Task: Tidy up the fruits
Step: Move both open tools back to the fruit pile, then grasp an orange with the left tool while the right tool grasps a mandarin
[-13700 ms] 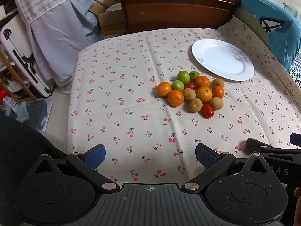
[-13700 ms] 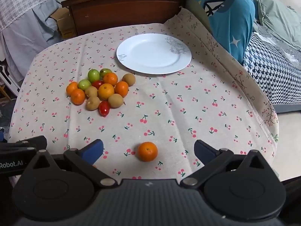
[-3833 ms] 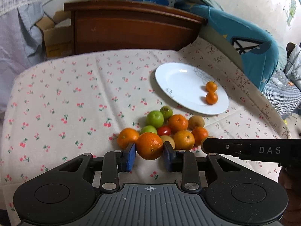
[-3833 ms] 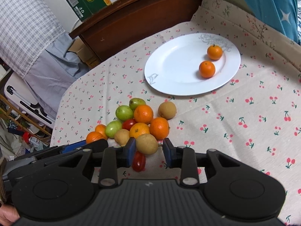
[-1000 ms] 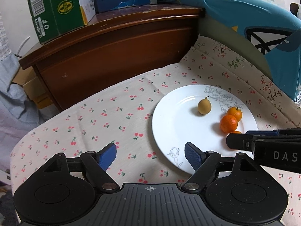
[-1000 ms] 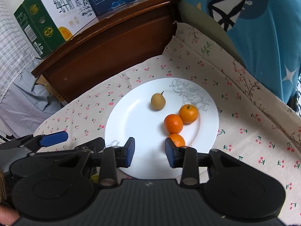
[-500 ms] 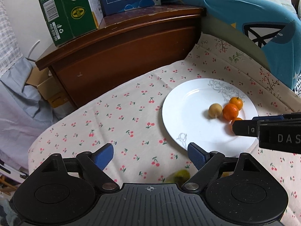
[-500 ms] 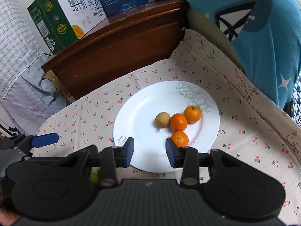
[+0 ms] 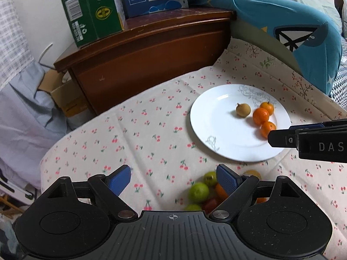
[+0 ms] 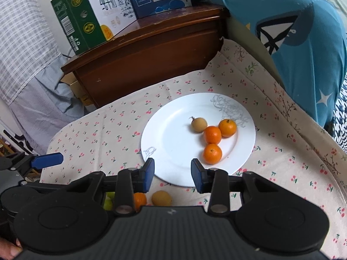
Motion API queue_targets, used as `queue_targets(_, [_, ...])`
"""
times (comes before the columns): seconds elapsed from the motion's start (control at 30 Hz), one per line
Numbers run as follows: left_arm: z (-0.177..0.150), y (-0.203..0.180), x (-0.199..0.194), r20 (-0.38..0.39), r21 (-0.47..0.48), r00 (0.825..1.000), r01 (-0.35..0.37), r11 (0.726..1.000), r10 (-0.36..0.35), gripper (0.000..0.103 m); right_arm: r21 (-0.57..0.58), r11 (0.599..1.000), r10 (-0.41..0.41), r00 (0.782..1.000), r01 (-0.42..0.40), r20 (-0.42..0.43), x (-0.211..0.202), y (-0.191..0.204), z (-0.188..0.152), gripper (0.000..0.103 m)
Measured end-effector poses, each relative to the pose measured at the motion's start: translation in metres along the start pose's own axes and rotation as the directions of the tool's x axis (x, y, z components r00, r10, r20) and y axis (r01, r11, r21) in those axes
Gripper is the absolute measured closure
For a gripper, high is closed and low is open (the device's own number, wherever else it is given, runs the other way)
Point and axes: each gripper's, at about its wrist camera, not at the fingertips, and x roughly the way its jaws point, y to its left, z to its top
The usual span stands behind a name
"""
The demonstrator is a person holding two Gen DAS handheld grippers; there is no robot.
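A white plate point(image 9: 219, 130) point(image 10: 173, 147) on the cherry-print cloth holds three oranges point(image 10: 212, 134) and a tan kiwi-like fruit point(image 10: 198, 124) point(image 9: 243, 109). The loose fruit pile, with green fruits point(image 9: 198, 192), oranges and a red one, lies just in front of the plate, partly hidden under both grippers. My left gripper point(image 9: 173, 178) is open and empty above the pile's left side. My right gripper point(image 10: 172, 174) is open and empty over the plate's near rim; it also shows in the left wrist view point(image 9: 303, 138).
A dark wooden cabinet point(image 9: 151, 49) with cardboard boxes point(image 10: 91, 15) on top stands behind the table. A blue pillow point(image 10: 299, 43) leans at the right edge. Clothes hang at the left point(image 9: 19, 99).
Both grippers have pulled back and up from the plate, both empty. The tan fruit has settled next to the oranges. The fruit pile has come into view below the grippers.
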Motion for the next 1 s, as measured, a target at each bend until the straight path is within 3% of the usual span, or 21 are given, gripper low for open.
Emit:
queue_targets(0.67, [-0.059, 0.057, -0.018, -0.032, -0.184, 0.999, 0.019, 0.983, -0.025, 0.016, 0.057, 0.998, 0.028, 0.998, -0.025, -0.049, -0.014, -0.007, -0.048, 0.065])
queue_targets(1.0, [-0.085, 0.055, -0.010, -0.014, -0.198, 0.991, 0.125, 0.972, -0.131, 0.018, 0.097, 0.993, 0.074, 0.993, -0.065, -0.092, 0.003, -0.002, -0.063, 0.066])
